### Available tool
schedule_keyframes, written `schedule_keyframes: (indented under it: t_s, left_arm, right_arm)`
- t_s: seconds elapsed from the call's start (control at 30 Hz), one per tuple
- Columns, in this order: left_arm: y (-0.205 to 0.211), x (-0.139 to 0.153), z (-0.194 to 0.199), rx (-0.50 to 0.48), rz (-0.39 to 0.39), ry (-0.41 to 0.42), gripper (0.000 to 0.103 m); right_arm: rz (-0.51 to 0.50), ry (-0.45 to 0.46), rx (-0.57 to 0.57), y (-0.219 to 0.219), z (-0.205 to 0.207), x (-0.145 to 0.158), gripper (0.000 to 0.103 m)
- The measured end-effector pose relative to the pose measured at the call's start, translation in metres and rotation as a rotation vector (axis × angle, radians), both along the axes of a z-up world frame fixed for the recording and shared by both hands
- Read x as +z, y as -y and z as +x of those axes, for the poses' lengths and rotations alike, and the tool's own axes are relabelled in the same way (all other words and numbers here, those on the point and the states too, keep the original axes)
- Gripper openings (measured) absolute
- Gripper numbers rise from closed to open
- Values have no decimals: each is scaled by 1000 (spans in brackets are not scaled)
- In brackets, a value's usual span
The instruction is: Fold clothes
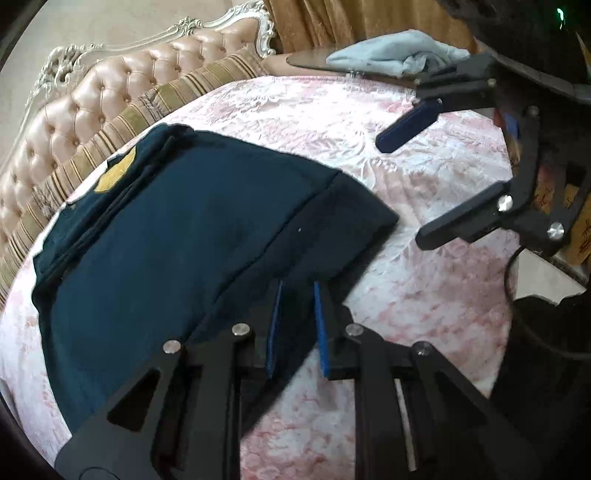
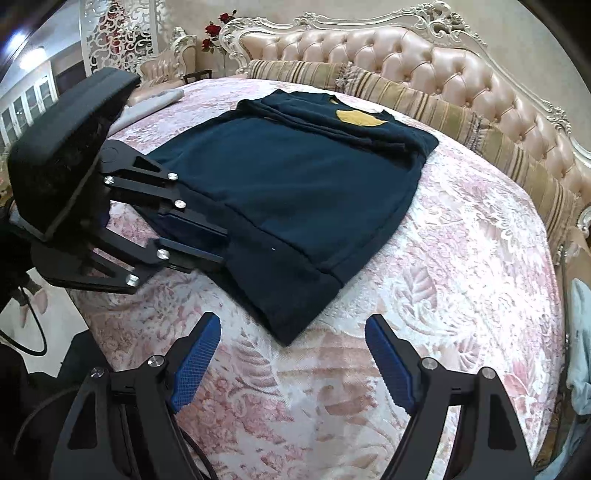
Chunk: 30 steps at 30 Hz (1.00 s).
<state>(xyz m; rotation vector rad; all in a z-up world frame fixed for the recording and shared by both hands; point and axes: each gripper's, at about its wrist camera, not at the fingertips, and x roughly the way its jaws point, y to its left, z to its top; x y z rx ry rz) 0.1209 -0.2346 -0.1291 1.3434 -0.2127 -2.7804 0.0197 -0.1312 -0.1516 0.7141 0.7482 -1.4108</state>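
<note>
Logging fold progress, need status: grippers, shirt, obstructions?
Left gripper closed on near hem of navy shirt. Right gripper open, empty, just short of shirt's corner. Shirt part-folded, flat on pink bedspread. Nothing blocking.

Setting: a home living room, ornately furnished. Evidence: a tufted pink leather sofa with a carved cream-and-silver frame runs behind the work surface, striped gold cushions lined along its seat; a table under a pink-and-white floral cloth serves as the bench. Also noted: gold curtains in the left wrist view, red flowers and a white carved lattice screen at the far wall in the right wrist view.
</note>
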Motion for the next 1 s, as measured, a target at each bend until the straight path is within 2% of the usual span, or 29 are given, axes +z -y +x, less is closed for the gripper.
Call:
schedule_keyframes:
  t_s: [0.07, 0.1, 0.23, 0.47, 0.5, 0.53, 0.57, 0.6, 0.67, 0.7, 0.77, 0.83, 0.93, 1.0]
  left_arm:
    - [3, 0, 0, 9, 21, 8, 17]
    - [5, 0, 0, 14, 34, 11, 7]
    - [19, 14, 8, 43, 134, -38, 6]
    - [29, 38, 15, 55, 149, -89, 6]
    - [30, 40, 15, 57, 148, -93, 6]
    - [31, 42, 15, 59, 148, -98, 6]
    - [32, 44, 16, 62, 154, -107, 6]
    - [33, 45, 17, 64, 161, -115, 6]
    - [34, 47, 18, 68, 172, -133, 6]
    - [33, 46, 17, 69, 167, -134, 8]
    - [29, 42, 22, 78, 143, -139, 18]
    - [24, 40, 36, 96, 120, -162, 63]
    - [17, 32, 53, 114, 39, -181, 66]
    - [10, 25, 54, 144, -44, -182, 66]
  right_arm:
    - [-13, -2, 23, 4, 1, 0, 82]
    - [-20, -4, 34, 6, 1, 1, 82]
    - [-37, -28, 126, 17, 8, 3, 82]
    - [-23, -104, 251, 46, 19, -3, 81]
    - [-27, -94, 248, 49, 17, -3, 75]
    - [-32, -85, 242, 52, 15, -2, 54]
    - [-28, -81, 230, 54, 12, -2, 43]
    - [-20, -79, 215, 56, 9, -2, 27]
    - [-16, -81, 190, 58, 5, -2, 17]
    - [-23, -94, 180, 57, 6, -1, 11]
    - [-40, -117, 160, 54, 7, 3, 8]
    - [-51, -122, 136, 50, 5, 7, 8]
    - [-49, -106, 123, 45, 1, 8, 8]
    - [-39, -87, 116, 45, -1, 7, 8]
